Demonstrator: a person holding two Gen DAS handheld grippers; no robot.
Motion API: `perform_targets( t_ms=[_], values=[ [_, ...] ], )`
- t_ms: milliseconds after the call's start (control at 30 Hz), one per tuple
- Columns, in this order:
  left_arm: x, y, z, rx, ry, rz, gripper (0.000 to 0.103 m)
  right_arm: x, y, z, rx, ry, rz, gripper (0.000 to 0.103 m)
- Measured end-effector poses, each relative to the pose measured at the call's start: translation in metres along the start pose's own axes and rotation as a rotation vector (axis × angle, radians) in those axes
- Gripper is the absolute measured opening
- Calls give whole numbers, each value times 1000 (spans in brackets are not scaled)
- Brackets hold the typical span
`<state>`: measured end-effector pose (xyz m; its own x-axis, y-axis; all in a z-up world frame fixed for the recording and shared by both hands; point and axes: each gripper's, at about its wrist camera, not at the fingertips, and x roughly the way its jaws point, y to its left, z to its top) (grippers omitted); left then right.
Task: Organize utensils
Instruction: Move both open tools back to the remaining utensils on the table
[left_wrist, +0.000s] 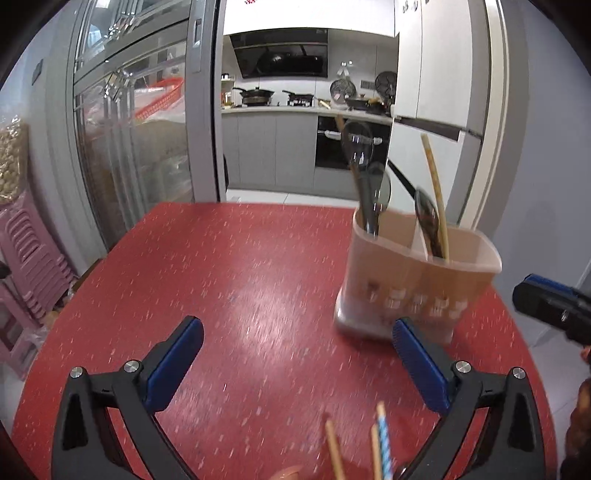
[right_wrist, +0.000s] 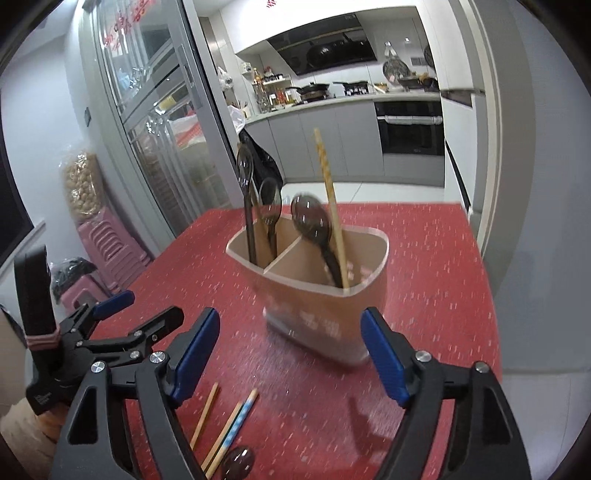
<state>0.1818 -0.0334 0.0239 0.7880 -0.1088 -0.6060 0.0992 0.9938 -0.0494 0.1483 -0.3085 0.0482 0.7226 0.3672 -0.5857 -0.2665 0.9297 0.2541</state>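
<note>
A beige two-compartment utensil holder (left_wrist: 413, 280) (right_wrist: 325, 306) stands on the red table (left_wrist: 240, 280) (right_wrist: 424, 266). It holds dark spoons (left_wrist: 356, 147) (right_wrist: 312, 221) and one chopstick (left_wrist: 436, 188) (right_wrist: 328, 192). Loose chopsticks (left_wrist: 380, 443) (right_wrist: 229, 428) and a dark spoon (right_wrist: 238, 461) lie on the table near me. My left gripper (left_wrist: 297, 345) is open and empty above the table; it also shows in the right wrist view (right_wrist: 144, 306). My right gripper (right_wrist: 290, 339) is open and empty in front of the holder; its tip shows in the left wrist view (left_wrist: 546, 299).
Stacked pink stools (left_wrist: 33, 258) (right_wrist: 107, 247) stand left of the table by a glass cabinet (left_wrist: 133, 129). A kitchen with counter and oven (right_wrist: 410, 129) lies behind. The table's right edge drops to a grey floor (right_wrist: 535, 387).
</note>
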Motion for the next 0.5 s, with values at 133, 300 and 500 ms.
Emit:
perform_targets(
  t_ms=[133,300,500],
  values=[
    [-6,11,-28,-17,93,-31,103,-1,-4,-19,81,64,35,103],
    [-8,23,-63,-40,199,-19,103,4,-7,-47,176,159,27,103],
    [-9,28,-96,-59,290,12,103,18,0,-85,192,343,-44,103]
  ],
)
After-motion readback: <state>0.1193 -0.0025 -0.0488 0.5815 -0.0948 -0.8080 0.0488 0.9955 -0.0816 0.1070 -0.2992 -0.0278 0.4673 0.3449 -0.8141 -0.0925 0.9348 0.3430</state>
